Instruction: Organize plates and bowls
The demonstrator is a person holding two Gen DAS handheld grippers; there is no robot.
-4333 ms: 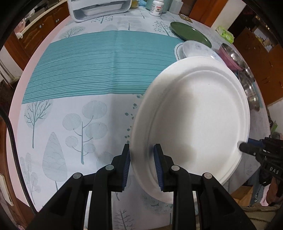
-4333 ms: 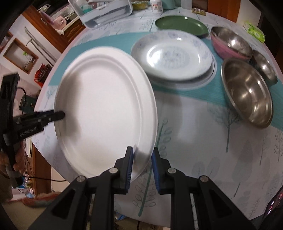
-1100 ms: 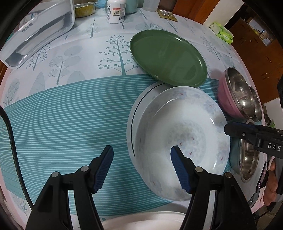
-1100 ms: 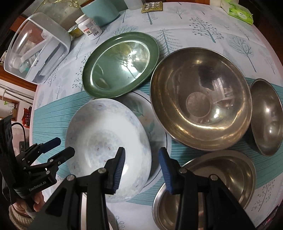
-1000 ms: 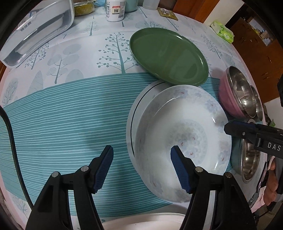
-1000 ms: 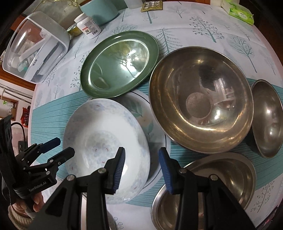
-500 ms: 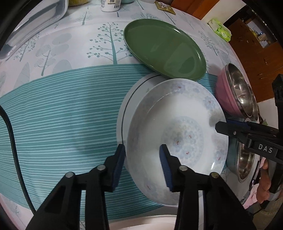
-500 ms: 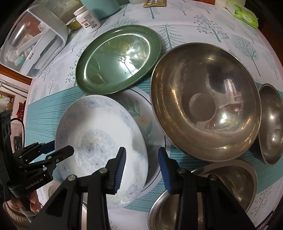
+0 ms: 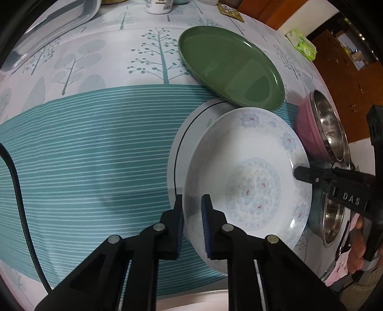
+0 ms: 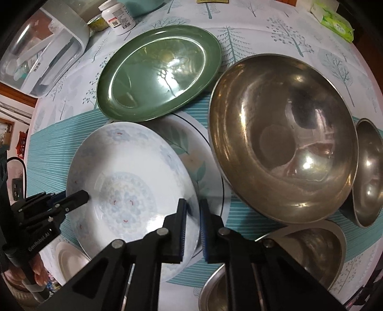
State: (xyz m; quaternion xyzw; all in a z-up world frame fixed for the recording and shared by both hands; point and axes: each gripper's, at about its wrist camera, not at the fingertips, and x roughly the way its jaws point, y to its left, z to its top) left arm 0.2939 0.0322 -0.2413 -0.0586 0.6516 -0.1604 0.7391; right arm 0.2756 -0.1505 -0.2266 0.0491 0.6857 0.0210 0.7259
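A white plate with a pale blue flower pattern [image 9: 251, 172] [image 10: 129, 181] rests on a white plate with a black ring [image 9: 189, 134] [image 10: 203, 153]. My left gripper [image 9: 192, 210] is closing, its blue pads pressed on the flowered plate's near rim. My right gripper [image 10: 192, 208] is closing on the opposite rim, pads against it. A green plate [image 9: 229, 64] [image 10: 160, 71] lies behind. A large steel bowl [image 10: 282, 134] sits to the right in the right wrist view, with a small steel bowl [image 10: 368, 172] beside it and another steel bowl [image 10: 299, 251] below.
A pink bowl with steel bowls inside [image 9: 308, 129] stands right of the plates. A white paper plate [image 10: 69, 260] lies near the table edge. A clear plastic container [image 10: 40, 52], a pill bottle [image 10: 119, 16] and a green tissue pack [image 10: 337, 24] stand at the back.
Both grippers' jaws have come from wide apart to tight on opposite rims of the flowered plate. The hands have barely moved.
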